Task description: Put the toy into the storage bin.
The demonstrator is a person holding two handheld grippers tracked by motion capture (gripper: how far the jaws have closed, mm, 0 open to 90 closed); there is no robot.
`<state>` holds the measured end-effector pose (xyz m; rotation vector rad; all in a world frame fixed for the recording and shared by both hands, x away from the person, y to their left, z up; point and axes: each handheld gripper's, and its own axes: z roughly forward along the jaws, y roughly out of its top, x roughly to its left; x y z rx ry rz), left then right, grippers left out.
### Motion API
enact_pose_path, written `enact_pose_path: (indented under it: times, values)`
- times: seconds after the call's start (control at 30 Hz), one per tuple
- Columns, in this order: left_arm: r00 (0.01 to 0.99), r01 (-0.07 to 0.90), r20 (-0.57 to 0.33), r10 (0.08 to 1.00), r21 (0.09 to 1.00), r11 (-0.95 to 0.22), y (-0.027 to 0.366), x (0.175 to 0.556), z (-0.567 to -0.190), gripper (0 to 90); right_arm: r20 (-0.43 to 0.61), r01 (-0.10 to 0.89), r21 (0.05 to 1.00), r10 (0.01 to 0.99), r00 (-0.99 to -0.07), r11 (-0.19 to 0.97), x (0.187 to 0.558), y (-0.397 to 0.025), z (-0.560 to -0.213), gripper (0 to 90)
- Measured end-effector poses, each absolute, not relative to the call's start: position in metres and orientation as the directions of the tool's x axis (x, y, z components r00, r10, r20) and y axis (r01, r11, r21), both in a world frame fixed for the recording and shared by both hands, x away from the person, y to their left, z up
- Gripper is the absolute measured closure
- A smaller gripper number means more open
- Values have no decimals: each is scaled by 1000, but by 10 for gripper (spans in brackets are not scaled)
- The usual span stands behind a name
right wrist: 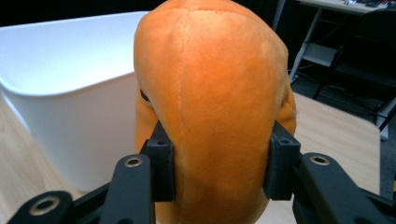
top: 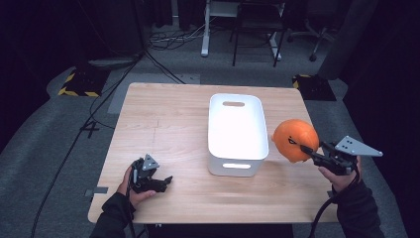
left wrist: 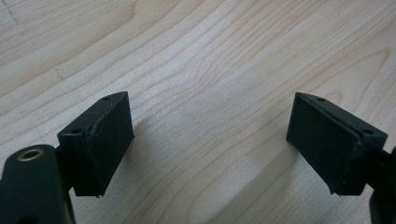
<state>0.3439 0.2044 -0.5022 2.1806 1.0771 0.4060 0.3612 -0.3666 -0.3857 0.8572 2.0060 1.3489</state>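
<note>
The round orange plush toy hangs above the table's right edge, at about three o'clock from the white bin, just beside its right wall. Largest first, though: the pale square wooden table shows smooth streaked grain, and its near edge is partly covered by my sleeves. On its middle stands the white rectangular plastic bin, glossy, round-cornered, with a slot handle in each short end; its inside is washed out bright, so I cannot make out the floor of it. The toy is soft and short-piled with a seam down its middle; in the right gripper view its bottom is cut off and its dark face marking is mostly hidden. My right gripper pinches it from both sides, pads pressed into the fur. My left gripper rests at seven o'clock on the table, jaws spread wide around bare wood, holding nothing.
</note>
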Motion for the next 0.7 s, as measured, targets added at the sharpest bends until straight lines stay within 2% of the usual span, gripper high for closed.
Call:
enact_pose_path:
  times: [0.7]
  values:
    - [611, 585, -15, 791, 682, -440, 204, 344, -502, 149, -142, 123, 953, 767, -626, 276, 392, -352, -333, 552]
